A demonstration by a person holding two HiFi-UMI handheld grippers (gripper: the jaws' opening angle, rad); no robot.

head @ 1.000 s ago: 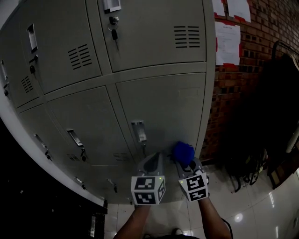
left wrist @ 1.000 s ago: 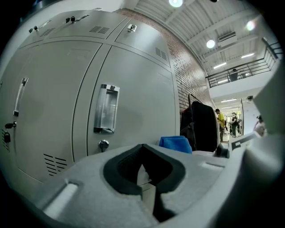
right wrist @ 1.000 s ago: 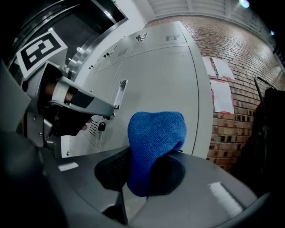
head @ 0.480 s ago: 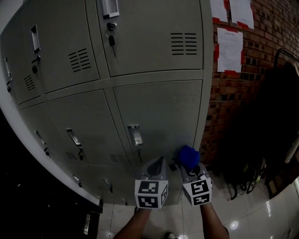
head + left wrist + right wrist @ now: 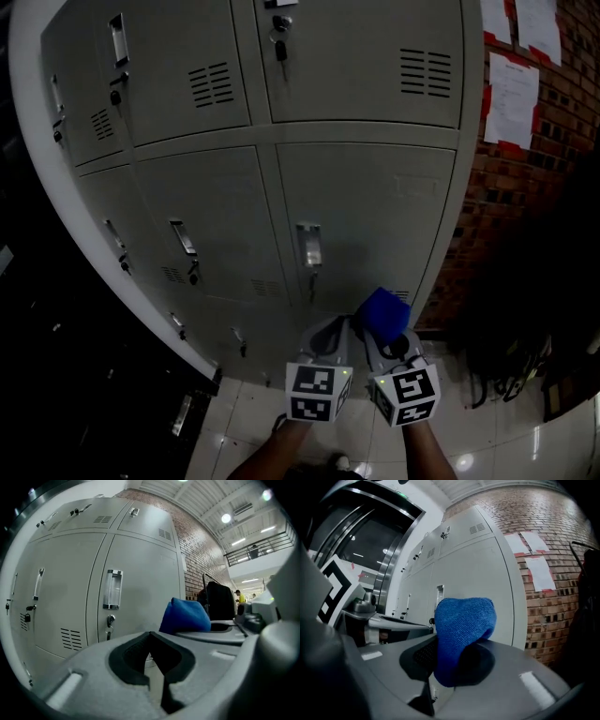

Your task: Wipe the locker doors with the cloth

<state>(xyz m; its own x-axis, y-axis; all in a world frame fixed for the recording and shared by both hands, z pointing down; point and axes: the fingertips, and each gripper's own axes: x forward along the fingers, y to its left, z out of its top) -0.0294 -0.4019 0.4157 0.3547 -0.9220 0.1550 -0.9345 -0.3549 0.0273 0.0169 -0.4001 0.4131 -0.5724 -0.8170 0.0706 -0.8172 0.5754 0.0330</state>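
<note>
The left gripper (image 5: 325,336), jaws together and empty, sits at 9 o'clock of the right gripper (image 5: 382,345), whose 2 jaws pinch the soft, knitted blue cloth (image 5: 382,314) bunched into a rounded wad, with the smooth grey sheet-metal locker doors (image 5: 366,206) apparently just apart at 12 o'clock.

Below me the floor (image 5: 511,441) is of pale glossy tiles and shows small light reflections. The grey lockers (image 5: 366,216) stand directly on it. A dark heap (image 5: 511,370) lies beside the brick wall (image 5: 487,216).
</note>
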